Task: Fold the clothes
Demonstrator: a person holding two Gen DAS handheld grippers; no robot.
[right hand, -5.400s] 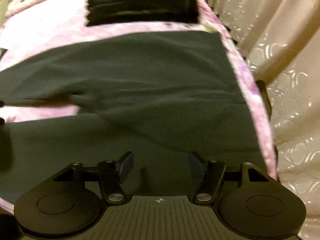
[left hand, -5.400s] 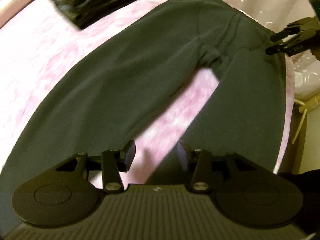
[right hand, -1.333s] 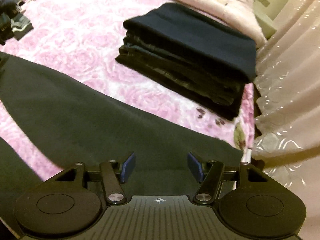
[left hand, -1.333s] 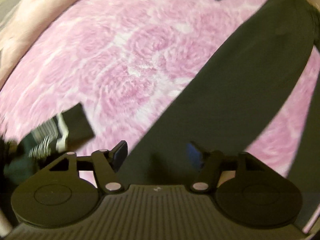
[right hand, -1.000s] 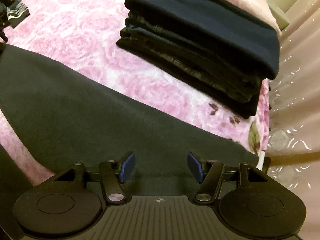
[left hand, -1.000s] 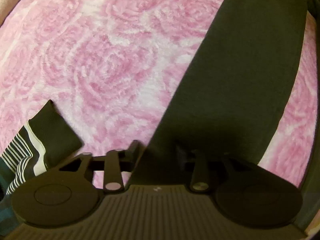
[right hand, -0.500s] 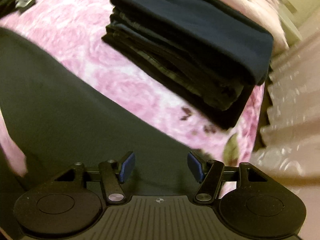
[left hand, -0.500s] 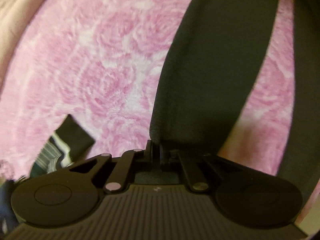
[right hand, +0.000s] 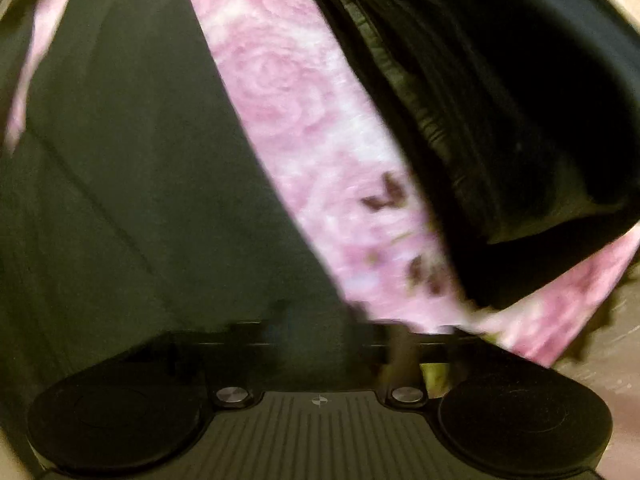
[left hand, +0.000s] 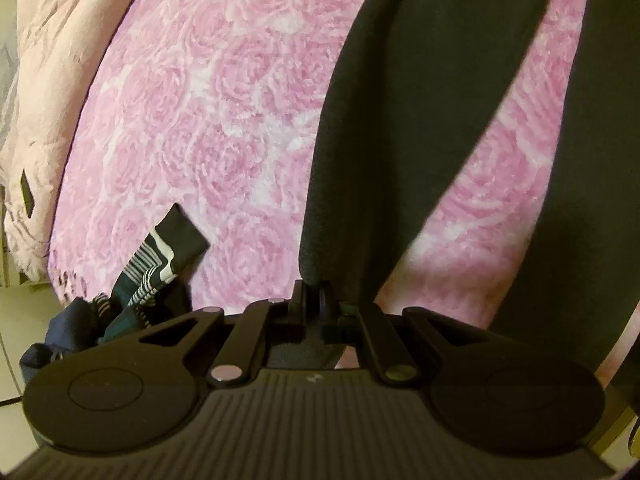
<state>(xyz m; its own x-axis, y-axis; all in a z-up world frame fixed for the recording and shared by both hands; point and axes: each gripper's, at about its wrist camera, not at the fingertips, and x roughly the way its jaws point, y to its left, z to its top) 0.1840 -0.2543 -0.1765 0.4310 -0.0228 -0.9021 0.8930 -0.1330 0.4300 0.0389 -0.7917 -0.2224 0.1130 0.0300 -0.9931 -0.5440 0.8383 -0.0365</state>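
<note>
Dark grey trousers [left hand: 420,112] lie spread on a pink rose-patterned bed cover [left hand: 224,92]. My left gripper [left hand: 314,292] is shut on the hem end of one trouser leg, which runs up and away to the right; the other leg [left hand: 592,184] lies at the right edge. In the blurred right wrist view the trousers [right hand: 120,168] fill the left side. My right gripper [right hand: 320,332] sits low over the trousers' edge; motion blur hides its fingers.
A stack of folded dark clothes [right hand: 500,112] lies on the bed cover [right hand: 304,128] at the right. A striped dark garment [left hand: 156,264] hangs at the bed's left edge. A pale pink quilt [left hand: 52,80] lies at the far left.
My left gripper closed on the trouser leg hem about half a second ago and still holds it. My right gripper has swung quickly down and closer to the trousers' edge near the folded stack.
</note>
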